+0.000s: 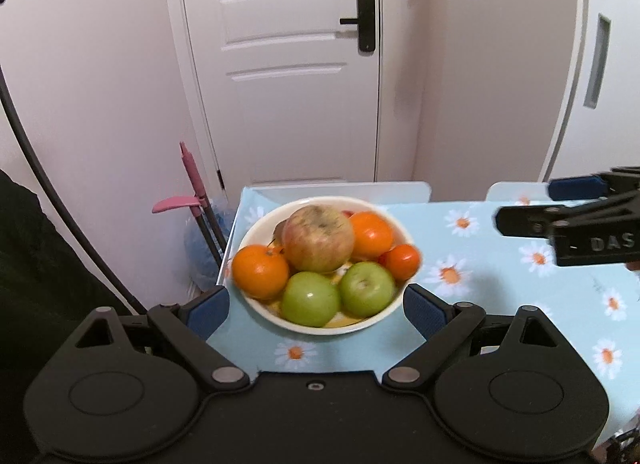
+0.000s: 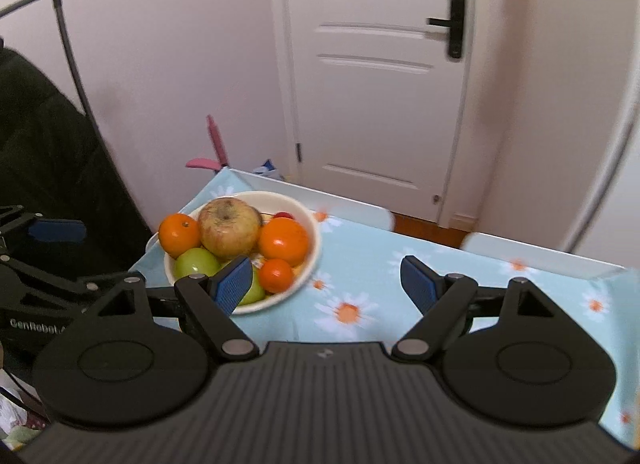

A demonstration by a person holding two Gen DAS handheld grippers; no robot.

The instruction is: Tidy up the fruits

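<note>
Where the daisy-printed pale blue worktop [image 1: 500,304] meets its left edge: round white ceramic bowl [image 1: 394,306] heaped with fruit. Topmost, large red-yellow apple [image 1: 318,238]; around it, two green apples [image 1: 310,298], three oranges [image 1: 260,272]. Left gripper [image 1: 316,310] fingers spread wide, flanking bowl's near rim, untouching. Right gripper [image 2: 330,284] fingers apart, empty, above bare cloth beside bowl.

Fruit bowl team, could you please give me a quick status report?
Left gripper open, empty, facing bowl. Right gripper open, empty, over tablecloth. Fruit piled in bowl, big apple on top. Nothing in the way.
</note>
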